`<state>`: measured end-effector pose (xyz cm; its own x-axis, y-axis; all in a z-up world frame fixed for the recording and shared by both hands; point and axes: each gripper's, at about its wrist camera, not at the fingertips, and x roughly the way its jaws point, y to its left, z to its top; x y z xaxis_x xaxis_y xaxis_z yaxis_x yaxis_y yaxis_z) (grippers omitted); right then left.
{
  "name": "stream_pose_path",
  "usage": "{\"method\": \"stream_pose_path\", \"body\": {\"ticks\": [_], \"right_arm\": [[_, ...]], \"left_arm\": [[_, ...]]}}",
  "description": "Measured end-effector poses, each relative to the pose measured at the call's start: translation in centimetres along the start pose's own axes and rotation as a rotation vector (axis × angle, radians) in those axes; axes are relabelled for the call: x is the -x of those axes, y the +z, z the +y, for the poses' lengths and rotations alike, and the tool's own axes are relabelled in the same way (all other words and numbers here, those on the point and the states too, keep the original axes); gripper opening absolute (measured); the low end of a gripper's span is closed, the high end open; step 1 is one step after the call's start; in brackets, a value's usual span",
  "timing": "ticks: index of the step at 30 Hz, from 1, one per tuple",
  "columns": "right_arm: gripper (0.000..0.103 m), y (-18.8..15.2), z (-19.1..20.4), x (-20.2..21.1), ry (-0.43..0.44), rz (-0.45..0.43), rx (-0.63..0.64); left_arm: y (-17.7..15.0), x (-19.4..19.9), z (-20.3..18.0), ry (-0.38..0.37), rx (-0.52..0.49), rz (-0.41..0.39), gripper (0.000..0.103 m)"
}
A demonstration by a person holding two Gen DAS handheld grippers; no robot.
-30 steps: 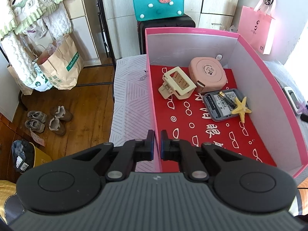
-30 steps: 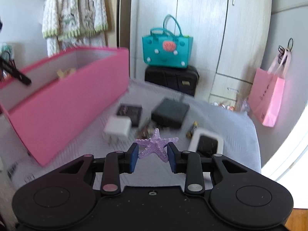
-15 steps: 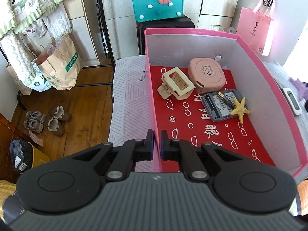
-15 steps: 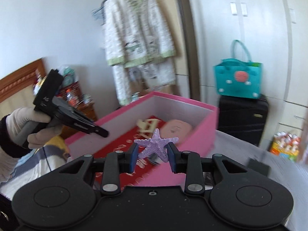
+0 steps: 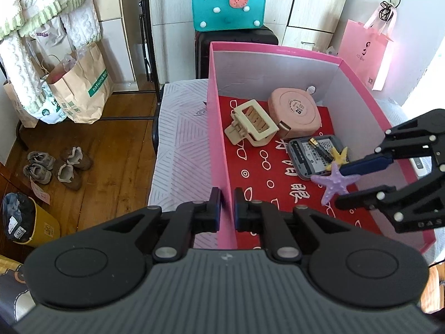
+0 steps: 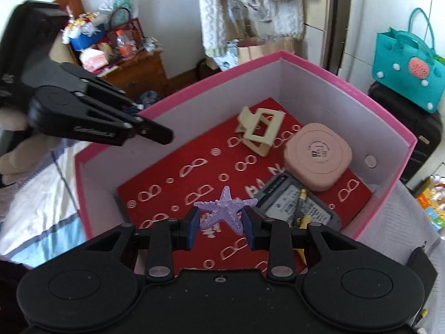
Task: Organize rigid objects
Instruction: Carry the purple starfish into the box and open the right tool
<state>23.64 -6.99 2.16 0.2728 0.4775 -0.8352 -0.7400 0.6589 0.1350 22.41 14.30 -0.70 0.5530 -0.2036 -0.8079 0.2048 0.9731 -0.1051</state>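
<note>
A pink box [image 5: 217, 128] with a red patterned floor holds a cream hair claw [image 5: 251, 123], a round pink case [image 5: 296, 111], a grey device [image 5: 313, 154] and a yellow starfish [image 5: 340, 156]. My left gripper [image 5: 227, 208] is shut on the box's near left wall. My right gripper [image 6: 222, 224] is shut on a purple starfish [image 6: 224, 207] and holds it above the box floor, near the grey device [image 6: 294, 207]. The left wrist view shows the right gripper [image 5: 342, 183] with the purple starfish [image 5: 335, 182] reaching in over the right wall.
The box sits on a bed with a striped white cover [image 5: 180, 139]. A teal bag [image 5: 228, 8] on a black suitcase stands behind it, and a pink paper bag [image 5: 364, 53] at back right. Shoes [image 5: 55, 167] and a brown paper bag [image 5: 83, 89] sit on the wooden floor at left.
My right gripper has swung from the bed's loose items to over the box interior, carrying the purple starfish. My left gripper has stayed clamped on the box wall.
</note>
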Motion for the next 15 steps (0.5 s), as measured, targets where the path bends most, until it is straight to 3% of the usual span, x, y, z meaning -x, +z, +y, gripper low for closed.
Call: {"method": "stream_pose_path", "body": {"ticks": [6, 15], "right_arm": [[0.038, -0.3, -0.6, 1.6, -0.006, -0.061, -0.052], [0.042, -4.1, -1.9, 9.3, -0.043, -0.239, -0.154]], "left_arm": [[0.1, -0.1, 0.0, -0.004, -0.003, 0.004, 0.008], [-0.1, -0.1, 0.2, -0.011, 0.012, -0.010, 0.008]]}}
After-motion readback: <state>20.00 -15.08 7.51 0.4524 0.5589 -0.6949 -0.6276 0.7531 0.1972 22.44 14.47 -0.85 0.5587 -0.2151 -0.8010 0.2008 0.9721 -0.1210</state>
